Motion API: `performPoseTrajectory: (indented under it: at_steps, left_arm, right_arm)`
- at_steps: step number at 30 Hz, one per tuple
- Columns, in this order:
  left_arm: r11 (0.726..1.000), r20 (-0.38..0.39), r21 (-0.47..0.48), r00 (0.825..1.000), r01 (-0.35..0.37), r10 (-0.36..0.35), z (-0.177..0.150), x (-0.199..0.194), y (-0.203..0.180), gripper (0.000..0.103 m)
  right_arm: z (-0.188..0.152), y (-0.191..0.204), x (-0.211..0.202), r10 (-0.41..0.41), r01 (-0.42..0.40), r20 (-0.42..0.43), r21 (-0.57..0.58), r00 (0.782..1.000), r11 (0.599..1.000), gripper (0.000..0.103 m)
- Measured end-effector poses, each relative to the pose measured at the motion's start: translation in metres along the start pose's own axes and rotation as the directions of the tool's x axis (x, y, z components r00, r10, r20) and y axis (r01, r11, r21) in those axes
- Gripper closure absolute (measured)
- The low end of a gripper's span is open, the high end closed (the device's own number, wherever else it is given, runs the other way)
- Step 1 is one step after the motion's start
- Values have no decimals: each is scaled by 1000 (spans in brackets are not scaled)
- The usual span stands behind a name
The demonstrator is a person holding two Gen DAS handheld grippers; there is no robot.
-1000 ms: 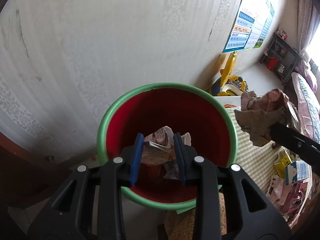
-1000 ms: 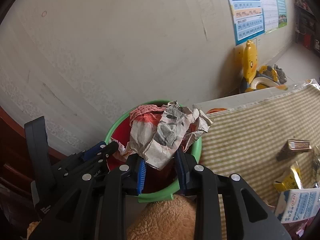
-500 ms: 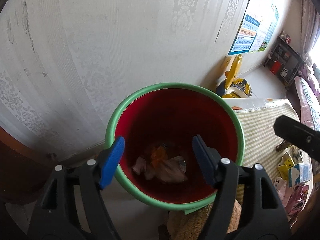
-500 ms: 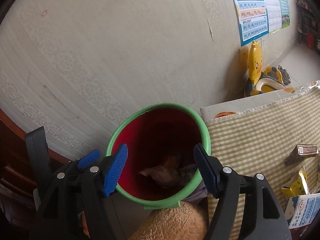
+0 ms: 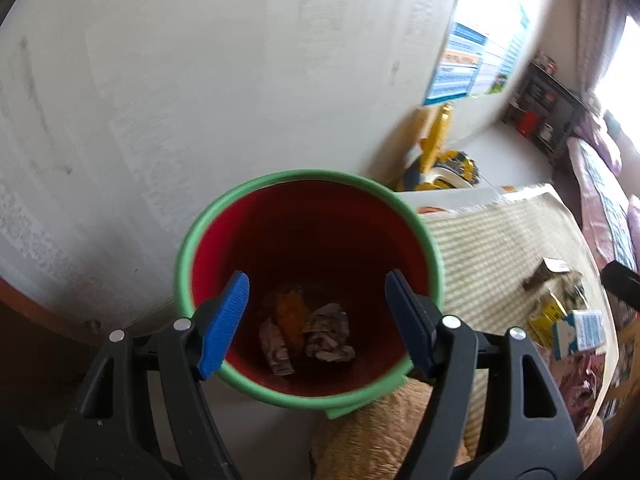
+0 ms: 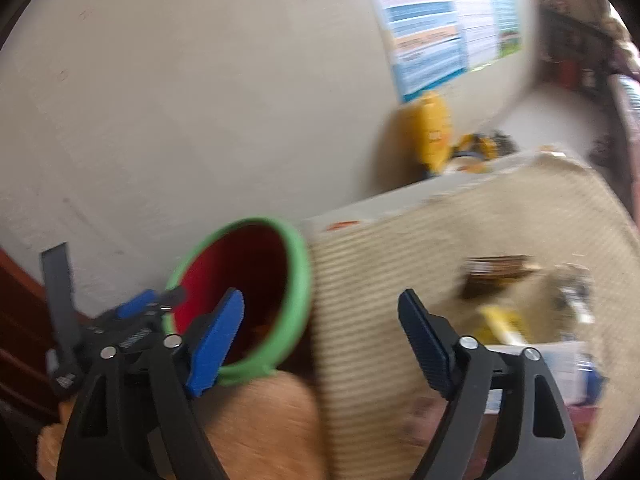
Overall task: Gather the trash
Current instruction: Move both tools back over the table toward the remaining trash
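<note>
The trash left for us lies on the checked cloth (image 5: 492, 256) to the right of the bin — a small brown carton (image 5: 550, 270), a yellow packet (image 5: 550, 312), a blue-and-white box (image 5: 582, 330) and some crumpled wrappers at the far edge. We judge all of it light and easily crushed. The cartons look stiff enough to pinch across their flat faces; the wrappers are soft, so we would take them by a bunched fold.

The red bin (image 5: 308, 236) with its green rim stands against the pale wall, touching the cloth's edge. At its bottom we see two crumpled paper wads (image 5: 326, 334) with an orange scrap (image 5: 292, 314) between them — it is far from full.

Our left gripper (image 5: 316, 320) hovers over the bin's mouth, jaws apart, nothing between them. Our right gripper (image 6: 320, 332) has just been opening; its jaws stand wide and empty, over the cloth's edge beside the bin, though that view is blurred.
</note>
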State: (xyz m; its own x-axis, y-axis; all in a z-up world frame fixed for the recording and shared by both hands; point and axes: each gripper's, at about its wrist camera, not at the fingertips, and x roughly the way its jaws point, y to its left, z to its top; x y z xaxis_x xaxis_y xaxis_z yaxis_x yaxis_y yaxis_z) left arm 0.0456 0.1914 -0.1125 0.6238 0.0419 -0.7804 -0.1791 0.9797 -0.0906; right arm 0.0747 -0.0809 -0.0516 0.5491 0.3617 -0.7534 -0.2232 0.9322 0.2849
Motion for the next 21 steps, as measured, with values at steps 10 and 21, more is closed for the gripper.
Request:
performPoseTrajectory:
  at_steps: [10, 21]
  left_arm:
    - [930, -44, 284, 972, 234, -231, -20, -18, -113, 26]
    - [764, -139, 558, 945, 323, -297, -68, -19, -246, 11]
  right_arm:
    - [-57, -148, -58, -270, 275, -54, 237, 961, 932, 22]
    - [-91, -191, -84, -160, 155, -19, 373, 987, 915, 22]
